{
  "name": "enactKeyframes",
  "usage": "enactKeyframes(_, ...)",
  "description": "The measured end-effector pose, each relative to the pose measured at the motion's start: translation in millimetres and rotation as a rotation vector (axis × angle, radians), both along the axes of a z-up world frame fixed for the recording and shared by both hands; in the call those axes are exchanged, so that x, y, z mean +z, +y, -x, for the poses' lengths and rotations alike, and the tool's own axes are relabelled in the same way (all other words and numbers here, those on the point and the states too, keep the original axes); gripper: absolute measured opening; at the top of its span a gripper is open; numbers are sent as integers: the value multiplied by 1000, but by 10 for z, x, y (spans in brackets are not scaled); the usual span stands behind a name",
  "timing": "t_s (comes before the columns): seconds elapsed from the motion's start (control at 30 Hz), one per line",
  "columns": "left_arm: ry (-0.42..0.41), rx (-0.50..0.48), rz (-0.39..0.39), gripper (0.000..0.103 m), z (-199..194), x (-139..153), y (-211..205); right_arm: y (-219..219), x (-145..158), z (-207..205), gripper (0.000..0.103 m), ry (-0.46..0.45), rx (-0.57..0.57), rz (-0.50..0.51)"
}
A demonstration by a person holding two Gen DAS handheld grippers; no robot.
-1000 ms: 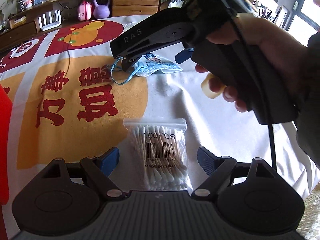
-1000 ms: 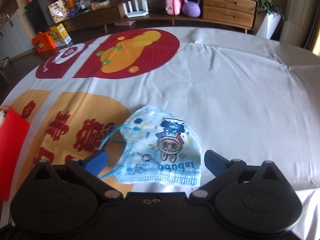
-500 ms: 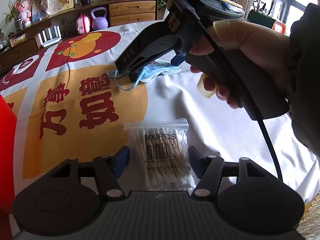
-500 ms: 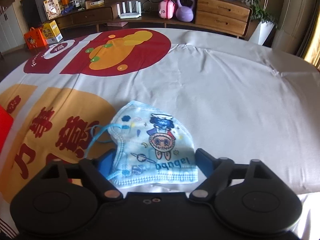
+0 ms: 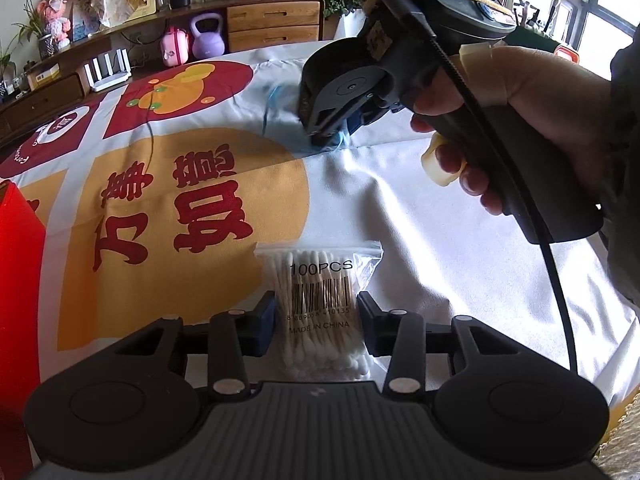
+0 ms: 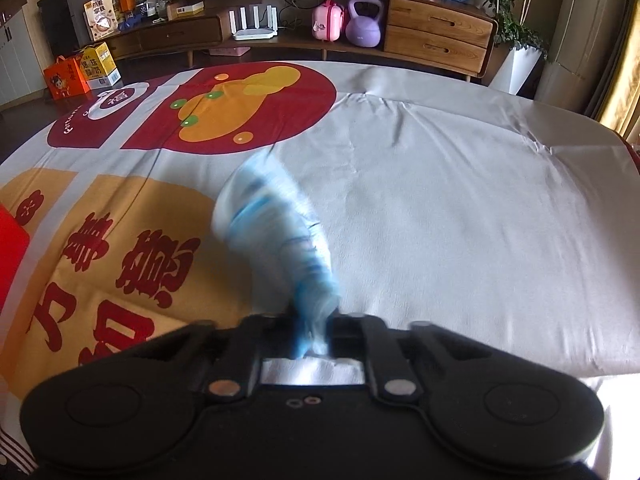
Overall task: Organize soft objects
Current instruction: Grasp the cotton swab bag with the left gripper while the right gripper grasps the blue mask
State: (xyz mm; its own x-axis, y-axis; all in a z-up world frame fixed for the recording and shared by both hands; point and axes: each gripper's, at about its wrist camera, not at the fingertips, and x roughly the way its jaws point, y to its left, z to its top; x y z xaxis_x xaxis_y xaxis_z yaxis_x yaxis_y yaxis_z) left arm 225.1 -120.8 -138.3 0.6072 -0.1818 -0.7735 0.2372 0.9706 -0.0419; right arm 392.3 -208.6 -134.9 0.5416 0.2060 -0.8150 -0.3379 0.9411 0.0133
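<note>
Right claw (image 6: 314, 332) pinches mask (image 6: 276, 232) (blurred); left claw (image 5: 316, 320) squeezes swab bag (image 5: 320, 304) — both just closing.

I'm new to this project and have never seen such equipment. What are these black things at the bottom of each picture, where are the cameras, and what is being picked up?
No robot here: a person holds a hand-held gripping tool in each hand, each with a camera looking along its two fingers. One picture is from the left tool, the other from the right tool. Both work over a printed tablecloth. The left tool's fingers have just been closing and now sit against both sides of a bag of cotton swabs. The right tool, seen with the person's hand in the left view, has just closed and pinches a blue face mask, bunched and blurred.
</note>
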Motion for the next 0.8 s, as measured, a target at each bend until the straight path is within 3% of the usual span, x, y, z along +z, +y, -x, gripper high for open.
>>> enactKeyframes(0.47,-4,72,22,39,67,102,266,-43,243,360,5,3,41,-68)
enactKeyframes(0.8,-8,139,66,39,236,351,544,-29,531,822,5,17,75,-117)
